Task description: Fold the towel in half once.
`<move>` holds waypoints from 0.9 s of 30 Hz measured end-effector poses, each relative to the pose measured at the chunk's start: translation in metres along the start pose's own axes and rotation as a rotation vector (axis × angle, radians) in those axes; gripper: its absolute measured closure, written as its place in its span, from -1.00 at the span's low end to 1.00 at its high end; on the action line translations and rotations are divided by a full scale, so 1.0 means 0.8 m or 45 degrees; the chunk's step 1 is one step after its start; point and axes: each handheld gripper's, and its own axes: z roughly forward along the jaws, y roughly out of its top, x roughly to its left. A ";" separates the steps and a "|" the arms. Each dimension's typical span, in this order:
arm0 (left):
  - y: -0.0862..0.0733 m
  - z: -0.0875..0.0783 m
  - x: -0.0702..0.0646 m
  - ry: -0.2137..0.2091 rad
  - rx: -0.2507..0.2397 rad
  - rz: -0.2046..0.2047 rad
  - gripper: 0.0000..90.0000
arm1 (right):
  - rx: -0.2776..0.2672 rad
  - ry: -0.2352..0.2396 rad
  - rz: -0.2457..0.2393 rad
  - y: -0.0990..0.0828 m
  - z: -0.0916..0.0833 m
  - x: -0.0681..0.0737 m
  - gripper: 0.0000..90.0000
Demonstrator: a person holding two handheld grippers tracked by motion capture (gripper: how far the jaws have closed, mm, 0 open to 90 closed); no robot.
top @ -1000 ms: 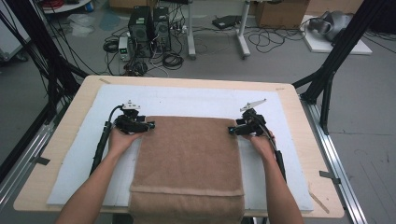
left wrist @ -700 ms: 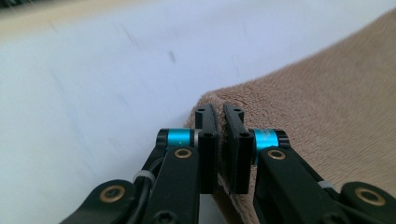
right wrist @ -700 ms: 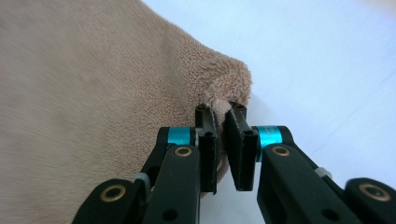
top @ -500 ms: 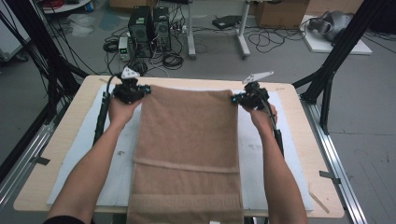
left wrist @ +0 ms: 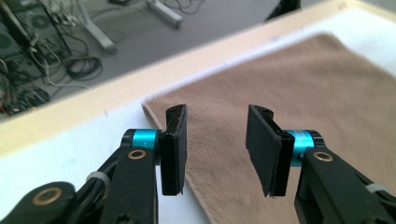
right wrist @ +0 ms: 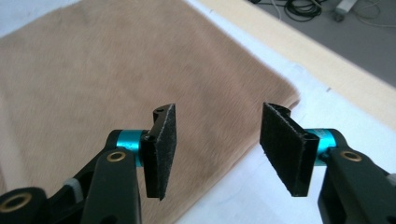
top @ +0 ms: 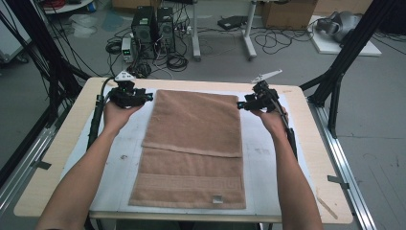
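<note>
While the brown towel (top: 194, 143) lay flat in the middle of the table (top: 57, 158), its long side ran from bottom to top. Its far corners sat just below the left gripper (top: 149, 97) and right gripper (top: 239, 104). Both had just opened and held nothing.

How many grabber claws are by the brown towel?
2. The left gripper hovers by the far left corner of the brown towel, its jaws open and empty. The right gripper hovers by the far right corner, also open and empty.
</note>
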 end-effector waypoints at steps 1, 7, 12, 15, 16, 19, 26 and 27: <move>-0.009 -0.003 -0.003 -0.013 0.004 0.002 0.27 | 0.012 0.006 0.010 -0.004 0.000 0.003 -0.02; -0.055 -0.017 -0.026 -0.081 0.053 0.047 0.28 | 0.039 0.080 -0.024 -0.041 -0.002 0.035 0.00; -0.086 -0.029 -0.042 -0.114 0.091 0.079 0.28 | 0.027 0.122 -0.042 -0.073 -0.006 0.058 0.04; -0.101 -0.035 -0.051 -0.140 0.106 0.104 0.27 | 0.001 0.161 -0.044 -0.090 -0.008 0.069 0.09; -0.105 -0.036 -0.053 -0.155 0.118 0.114 0.27 | 0.015 0.168 -0.053 -0.094 -0.008 0.074 0.09; -0.115 -0.037 -0.061 -0.178 0.156 0.156 0.25 | 0.015 0.191 -0.069 -0.109 -0.008 0.086 0.15; -0.132 -0.024 -0.068 -0.200 0.258 0.177 0.37 | 0.100 0.214 -0.103 -0.128 0.010 0.102 0.25; -0.133 -0.021 -0.069 -0.202 0.264 0.188 0.43 | 0.102 0.216 -0.098 -0.129 0.013 0.103 0.28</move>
